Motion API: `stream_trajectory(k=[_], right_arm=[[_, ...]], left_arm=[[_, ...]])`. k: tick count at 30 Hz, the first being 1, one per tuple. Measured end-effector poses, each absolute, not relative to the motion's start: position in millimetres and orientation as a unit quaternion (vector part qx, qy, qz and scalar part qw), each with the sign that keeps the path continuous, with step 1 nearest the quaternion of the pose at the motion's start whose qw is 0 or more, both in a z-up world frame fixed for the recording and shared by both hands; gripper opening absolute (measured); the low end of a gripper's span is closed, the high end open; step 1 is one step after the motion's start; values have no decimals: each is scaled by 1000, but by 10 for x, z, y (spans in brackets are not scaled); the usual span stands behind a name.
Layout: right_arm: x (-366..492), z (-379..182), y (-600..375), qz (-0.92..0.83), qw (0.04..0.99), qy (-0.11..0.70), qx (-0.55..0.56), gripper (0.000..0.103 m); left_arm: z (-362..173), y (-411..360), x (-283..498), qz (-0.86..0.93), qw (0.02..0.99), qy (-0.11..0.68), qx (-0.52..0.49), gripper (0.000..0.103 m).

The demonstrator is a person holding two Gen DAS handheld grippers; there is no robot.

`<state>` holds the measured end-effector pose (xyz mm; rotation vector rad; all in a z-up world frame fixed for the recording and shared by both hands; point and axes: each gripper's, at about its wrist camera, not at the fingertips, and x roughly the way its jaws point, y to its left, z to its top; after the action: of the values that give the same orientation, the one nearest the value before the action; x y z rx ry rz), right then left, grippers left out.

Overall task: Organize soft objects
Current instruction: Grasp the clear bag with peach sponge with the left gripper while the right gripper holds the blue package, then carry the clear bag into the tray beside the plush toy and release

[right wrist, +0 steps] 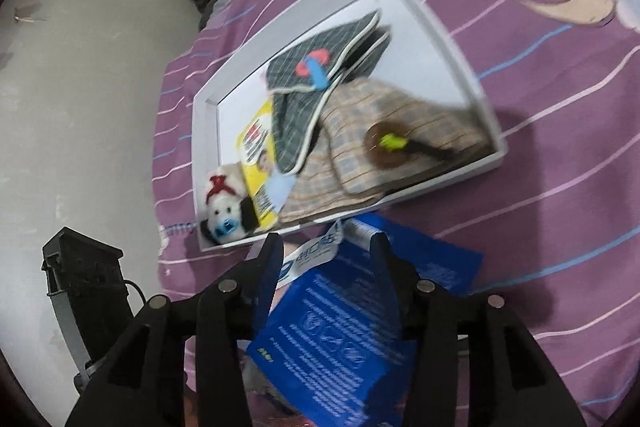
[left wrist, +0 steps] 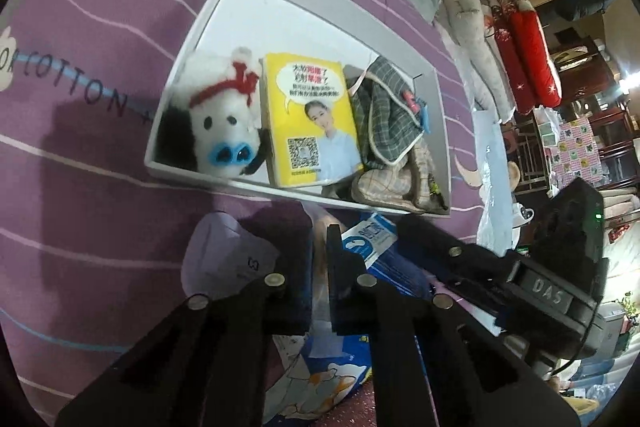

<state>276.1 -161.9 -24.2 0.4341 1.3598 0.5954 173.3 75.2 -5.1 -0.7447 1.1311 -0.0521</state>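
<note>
Blue pack: a soft blue-and-white plastic packet (right wrist: pixel 352 327) lies on the bedspread just in front of the tray's near rim, printed side up, its white-labelled end toward the tray.
Left gripper: the left gripper (left wrist: pixel 320 267) has its jaws drawn nearly together, pinching a thin clear-and-blue edge of the packet between the pads.
Right gripper: the right gripper (right wrist: pixel 326 267) stands with jaws parted, 1 finger on each side of the packet; the pads do not appear to press on it.
Tray: a shallow white tray (left wrist: pixel 208 15) sits on the bedspread, its far half bare.
Plush toy: a black-and-white plush animal (left wrist: pixel 216 131) with a red bow and blue snout sits in the tray's near corner.
Yellow pack: a yellow packet (left wrist: pixel 312 123) printed with a person and a square code leans beside the plush, touching it.
Fabric items: a dark green plaid cloth piece (left wrist: pixel 384 115) lies partly over a beige plaid one (right wrist: pixel 384 131), on the yellow packet's other side.
Bedspread: purple cloth (left wrist: pixel 100 187) with thin white and blue lines.
</note>
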Motion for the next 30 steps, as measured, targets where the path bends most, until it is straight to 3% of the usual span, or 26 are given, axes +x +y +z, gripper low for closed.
stream_trajectory(k=[5,9,13,21,30], right_arm=[[2726,-342,-1437,294,691,627,208,42],[2741,-445,-1424,310,665,634,246,17],[2749,-457,-1429,316,660,629,262,8],[2766,-373,-1561,252,715,612,226,6],[2812,-310,-1751,212,748,597,196,6]], left_arm=[[30,755,1701,-23,792,507,-338,7],[27,804,1693,-26,793,502,-345,7],[-34,805,1727,-36,780,514,-354,6],[-148,759,1760,-50,754,546,-362,26],[-244,723,1789,-61,741,557,-371,26]])
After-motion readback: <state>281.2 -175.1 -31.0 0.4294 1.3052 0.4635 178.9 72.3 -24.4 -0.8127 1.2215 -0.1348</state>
